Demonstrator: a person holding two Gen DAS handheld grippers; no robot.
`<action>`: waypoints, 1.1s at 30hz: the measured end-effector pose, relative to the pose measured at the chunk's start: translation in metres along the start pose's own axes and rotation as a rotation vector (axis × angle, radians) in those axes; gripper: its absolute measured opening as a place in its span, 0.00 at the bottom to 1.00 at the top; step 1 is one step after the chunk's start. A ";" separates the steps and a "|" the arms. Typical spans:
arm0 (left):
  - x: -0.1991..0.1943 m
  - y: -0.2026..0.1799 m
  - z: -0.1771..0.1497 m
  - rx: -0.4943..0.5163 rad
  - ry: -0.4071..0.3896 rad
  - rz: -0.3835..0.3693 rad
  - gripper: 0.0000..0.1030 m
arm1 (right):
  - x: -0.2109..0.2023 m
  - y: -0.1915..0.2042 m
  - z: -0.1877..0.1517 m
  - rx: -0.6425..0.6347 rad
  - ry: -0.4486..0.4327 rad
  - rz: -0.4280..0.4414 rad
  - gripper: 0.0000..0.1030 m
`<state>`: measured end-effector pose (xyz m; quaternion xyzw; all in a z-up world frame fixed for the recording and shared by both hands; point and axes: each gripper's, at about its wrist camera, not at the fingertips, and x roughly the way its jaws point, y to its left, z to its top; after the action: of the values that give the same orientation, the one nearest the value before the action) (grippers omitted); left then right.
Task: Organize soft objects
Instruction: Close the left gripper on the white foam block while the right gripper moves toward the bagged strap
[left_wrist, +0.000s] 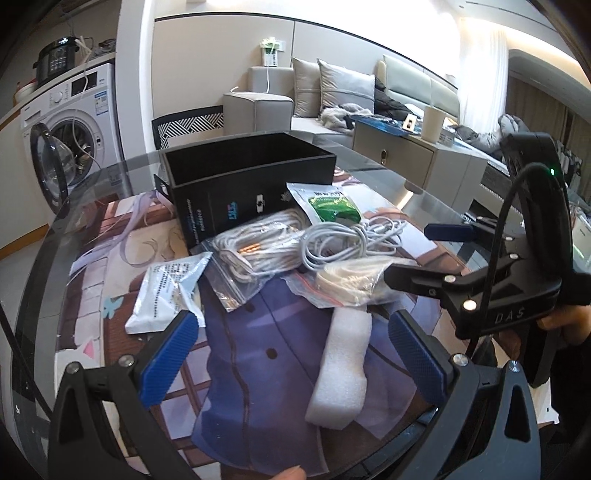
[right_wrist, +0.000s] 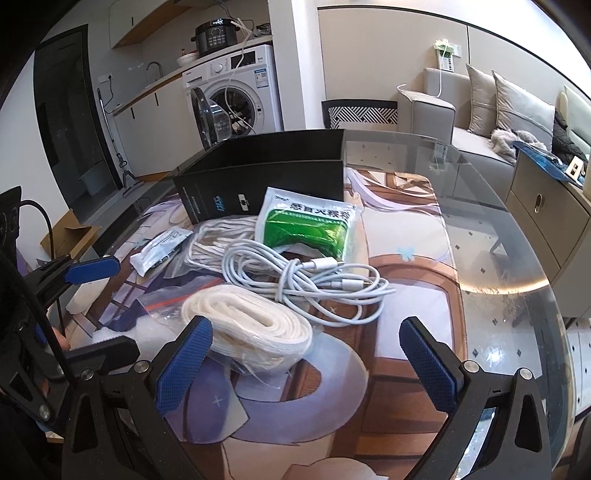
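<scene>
A black box (right_wrist: 266, 173) stands open on the glass counter (right_wrist: 517, 258). Piled just in front of it lie a green sachet (right_wrist: 314, 225), a coiled white cable (right_wrist: 310, 273) and a bagged rope bundle (left_wrist: 255, 247), with a cream webbing roll (right_wrist: 251, 325) and foam strip (left_wrist: 343, 362) nearer. The left gripper (left_wrist: 295, 354) and right gripper (right_wrist: 308, 365) hover over the pile, fingers spread wide, holding nothing.

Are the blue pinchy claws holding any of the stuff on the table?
No. The left gripper and the right gripper are both open and hold nothing; the foam strip and bagged white roll just lie between their fingers.
</scene>
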<state>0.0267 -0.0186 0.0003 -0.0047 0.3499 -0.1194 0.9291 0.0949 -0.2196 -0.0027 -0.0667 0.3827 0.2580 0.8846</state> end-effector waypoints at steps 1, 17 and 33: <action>0.002 -0.001 -0.001 0.004 0.007 0.002 1.00 | 0.000 -0.001 -0.002 0.000 0.001 -0.004 1.00; 0.010 0.032 -0.006 -0.084 0.051 0.089 1.00 | 0.000 -0.028 -0.012 0.040 0.026 -0.057 1.00; 0.009 0.037 -0.003 -0.136 0.050 0.019 1.00 | -0.021 -0.014 -0.016 -0.040 -0.004 0.009 1.00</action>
<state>0.0389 0.0153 -0.0109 -0.0614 0.3805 -0.0865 0.9187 0.0791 -0.2450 -0.0001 -0.0822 0.3759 0.2699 0.8827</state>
